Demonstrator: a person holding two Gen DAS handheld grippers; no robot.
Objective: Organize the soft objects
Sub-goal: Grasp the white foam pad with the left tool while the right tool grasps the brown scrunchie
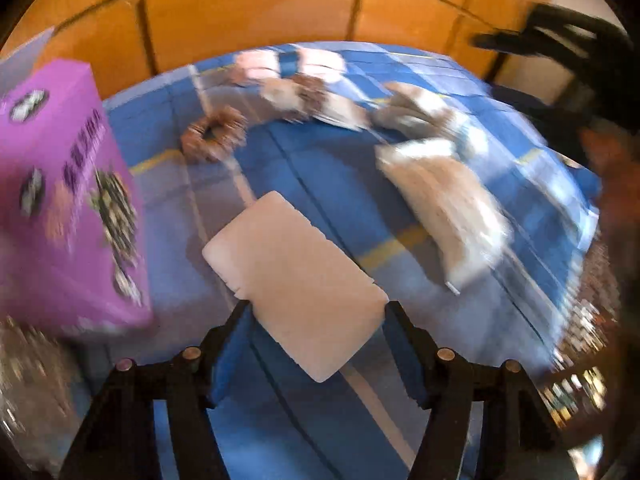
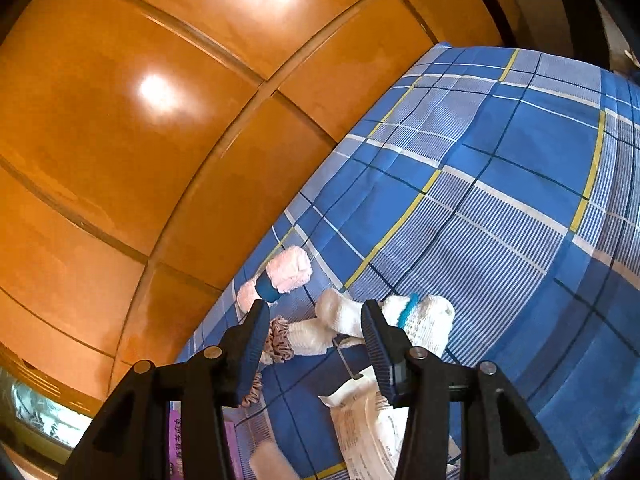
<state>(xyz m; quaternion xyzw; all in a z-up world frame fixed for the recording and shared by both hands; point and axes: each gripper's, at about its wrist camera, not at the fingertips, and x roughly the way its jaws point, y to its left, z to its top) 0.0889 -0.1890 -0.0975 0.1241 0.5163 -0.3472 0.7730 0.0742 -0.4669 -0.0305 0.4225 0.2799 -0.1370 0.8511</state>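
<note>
So the left tool [image 1: 316,316] has its fingers on either side of a flat pale pink pad [image 1: 292,280], a folded cloth or sponge, hard to say. The near end of the pad sits right between the blue finger pads [image 1: 230,354], which seem to touch its edges, but the shot is smeared with motion blur, so I can't tell if it's really clamped.

Everything lies on a bed with a blue plaid sheet [image 1: 328,172] in front of orange wooden cabinet doors [image 1: 248,12]. A purple box [image 1: 68,196] stands to the left of the pad. Further back there's a brown scrunchie [image 1: 212,134], a whitish plastic packet [image 1: 448,204] off to the right, and a jumble of rolled towels near the far edge.

The right tool [image 2: 316,328] hovers half open with nothing in it. Past its fingers you can see a pink rolled towel with a blue band [image 2: 288,270], a white rolled towel with a teal band [image 2: 424,316] and another white roll [image 2: 320,334] wearing a frilly scrunchie [image 2: 278,340]. A packet [image 2: 360,420] lies just below it.
</note>
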